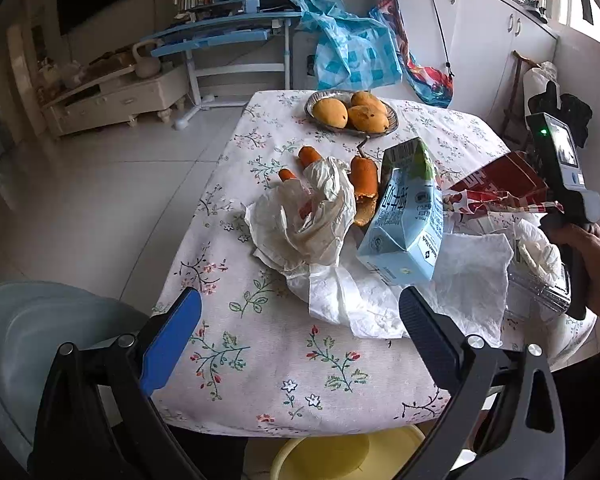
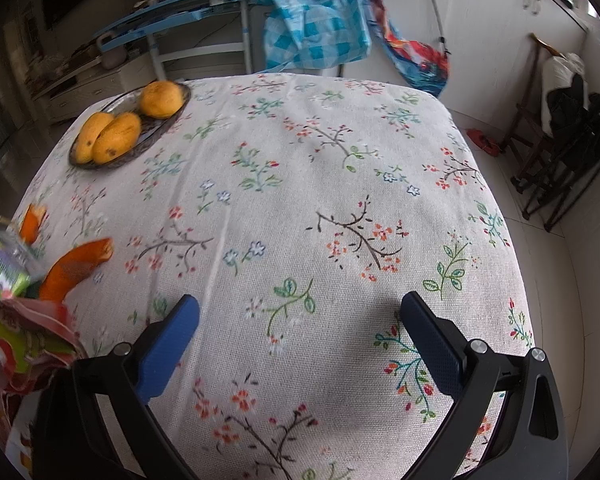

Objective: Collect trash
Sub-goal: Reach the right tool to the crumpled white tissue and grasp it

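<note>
Trash lies on a floral tablecloth [image 1: 260, 360]: a crumpled white bag [image 1: 304, 216], orange peels [image 1: 364, 176], a blue milk carton [image 1: 408, 216] on its side, white tissue [image 1: 460, 288], a torn red wrapper [image 1: 500, 188] and a clear plastic tray [image 1: 540, 280]. My left gripper [image 1: 300, 328] hangs open above the near cloth, short of the tissue, nothing between its fingers. My right gripper [image 2: 300, 336] is open over bare cloth; peels [image 2: 76, 264] and wrappers [image 2: 24, 344] lie at its left. In the left wrist view a hand [image 1: 592, 256] holds the right gripper's body at far right.
A dish of mangoes [image 1: 352, 114] sits at the table's far end, also seen as the dish [image 2: 128, 132] in the right wrist view. A yellow bin [image 1: 340, 456] stands below the near table edge. A grey chair [image 1: 32, 352] is at left; a blue plastic bag [image 1: 348, 48] hangs behind.
</note>
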The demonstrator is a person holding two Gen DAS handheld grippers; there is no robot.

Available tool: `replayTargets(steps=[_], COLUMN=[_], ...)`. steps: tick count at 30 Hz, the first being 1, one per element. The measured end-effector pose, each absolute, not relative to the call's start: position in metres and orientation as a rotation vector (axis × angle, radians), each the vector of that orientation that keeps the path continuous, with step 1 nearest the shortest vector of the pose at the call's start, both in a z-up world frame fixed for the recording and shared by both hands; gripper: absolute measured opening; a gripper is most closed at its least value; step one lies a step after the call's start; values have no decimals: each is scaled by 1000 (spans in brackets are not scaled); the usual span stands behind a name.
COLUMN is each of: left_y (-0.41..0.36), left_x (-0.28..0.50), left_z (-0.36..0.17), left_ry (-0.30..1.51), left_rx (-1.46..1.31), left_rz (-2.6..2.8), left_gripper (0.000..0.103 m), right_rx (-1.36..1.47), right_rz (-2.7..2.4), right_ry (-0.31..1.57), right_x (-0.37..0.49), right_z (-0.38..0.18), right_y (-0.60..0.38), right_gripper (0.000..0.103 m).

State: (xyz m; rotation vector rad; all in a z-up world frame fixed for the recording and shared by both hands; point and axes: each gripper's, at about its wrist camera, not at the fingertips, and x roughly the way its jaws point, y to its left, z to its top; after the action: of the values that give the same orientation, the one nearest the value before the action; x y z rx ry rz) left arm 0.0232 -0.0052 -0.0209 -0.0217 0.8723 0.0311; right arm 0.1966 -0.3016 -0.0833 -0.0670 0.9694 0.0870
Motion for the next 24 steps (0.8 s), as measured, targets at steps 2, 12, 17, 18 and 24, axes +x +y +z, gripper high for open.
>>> replayTargets(steps=[2,12,17,18,24], left_y=[-4,3,6,7,11], left_x=[23,15,14,14,13], left_z=[-21,-23,-23,-24,-23], left_ry=[873,859,857,859,846], left_rx=[-31,-49,-88,-95,-122], left_rz=[29,32,26,27,50], left_gripper=[96,96,96,96,96], right_rx=[-66,-42,12,25,-48], right_rz=[71,60,250,302,456], right_ry=[894,585,647,658,690], right_x=[183,81,59,55,49], right_z=[-63,22,7,4,-6], right_y=[-308,-327,-318,-313,-276], right_gripper=[96,96,96,96,81])
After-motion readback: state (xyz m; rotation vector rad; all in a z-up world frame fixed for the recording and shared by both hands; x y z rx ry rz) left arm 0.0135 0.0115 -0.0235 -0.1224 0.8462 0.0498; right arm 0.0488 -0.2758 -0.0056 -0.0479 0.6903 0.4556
